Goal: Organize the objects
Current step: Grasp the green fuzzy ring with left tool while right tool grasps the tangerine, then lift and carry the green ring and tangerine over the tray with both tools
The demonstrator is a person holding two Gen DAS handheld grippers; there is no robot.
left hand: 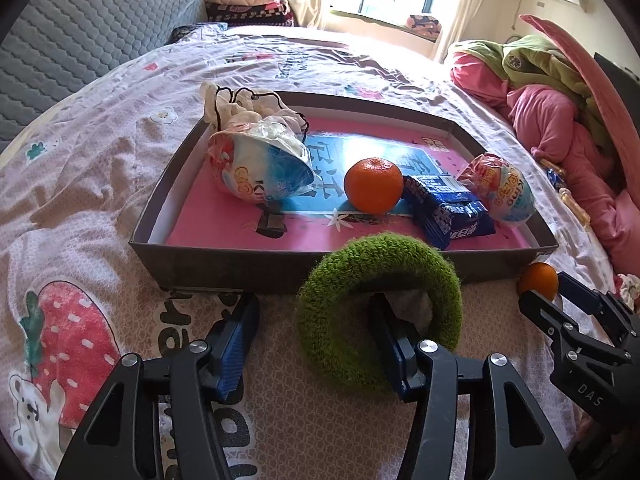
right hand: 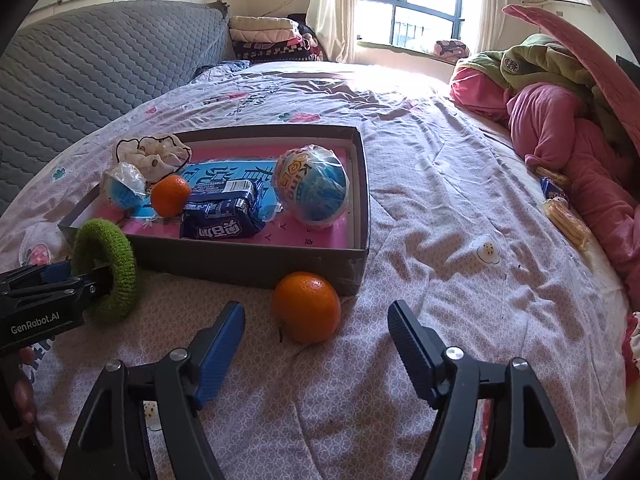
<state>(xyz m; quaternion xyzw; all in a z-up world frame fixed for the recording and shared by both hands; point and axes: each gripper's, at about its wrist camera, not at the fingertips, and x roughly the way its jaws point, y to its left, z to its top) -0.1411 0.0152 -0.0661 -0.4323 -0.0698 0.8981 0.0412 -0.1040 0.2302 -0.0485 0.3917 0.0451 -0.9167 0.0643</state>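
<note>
A shallow grey box (left hand: 224, 268) (right hand: 256, 260) with a pink floor lies on the bed. In it are two wrapped egg toys (left hand: 260, 168) (left hand: 504, 192), an orange (left hand: 373, 185), a blue snack pack (left hand: 448, 208) and a white scrunchie (left hand: 240, 104). My left gripper (left hand: 316, 320) is open; a green fuzzy ring (left hand: 380, 312) (right hand: 106, 268) hangs over its right finger (left hand: 390, 340), just before the box's near wall. My right gripper (right hand: 316, 332) is open, with a second orange (right hand: 306, 307) on the sheet between its fingers, beside the box's corner.
Pink and green bedding (right hand: 560, 120) is heaped at the right, with snack packets (right hand: 568, 220) beside it. A grey quilted headboard (right hand: 100, 72) stands at the left. Folded blankets (right hand: 268, 36) and a window are at the back.
</note>
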